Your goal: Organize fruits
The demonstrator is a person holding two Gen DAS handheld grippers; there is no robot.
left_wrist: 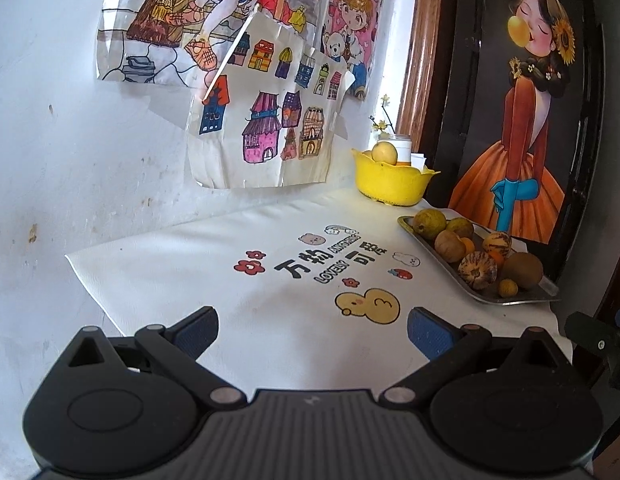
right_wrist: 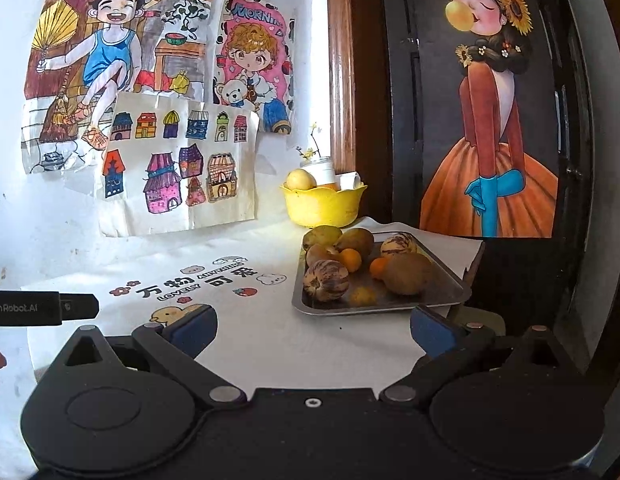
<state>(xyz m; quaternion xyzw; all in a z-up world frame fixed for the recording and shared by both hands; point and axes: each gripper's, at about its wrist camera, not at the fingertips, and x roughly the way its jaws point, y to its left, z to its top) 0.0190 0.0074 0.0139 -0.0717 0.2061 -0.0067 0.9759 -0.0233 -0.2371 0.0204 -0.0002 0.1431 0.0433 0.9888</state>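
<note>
A metal tray (right_wrist: 442, 292) holds several fruits: a brown kiwi (right_wrist: 406, 274), a striped melon-like fruit (right_wrist: 325, 280), small oranges (right_wrist: 351, 260) and green-brown fruits. The tray also shows in the left wrist view (left_wrist: 518, 300) at the right. A yellow bowl (right_wrist: 322, 206) behind it holds a pale round fruit (right_wrist: 300, 180); the bowl also shows in the left wrist view (left_wrist: 390, 184). My right gripper (right_wrist: 312, 330) is open and empty, just in front of the tray. My left gripper (left_wrist: 312, 332) is open and empty over the white mat, left of the tray.
A white printed mat (left_wrist: 230, 272) covers the table. Drawings (right_wrist: 178, 164) hang on the white wall behind. A dark panel with a painted girl (right_wrist: 490, 140) stands at the right. A white jar with a flower sprig (right_wrist: 320, 168) stands behind the bowl. The left gripper's body (right_wrist: 42, 308) shows at the left.
</note>
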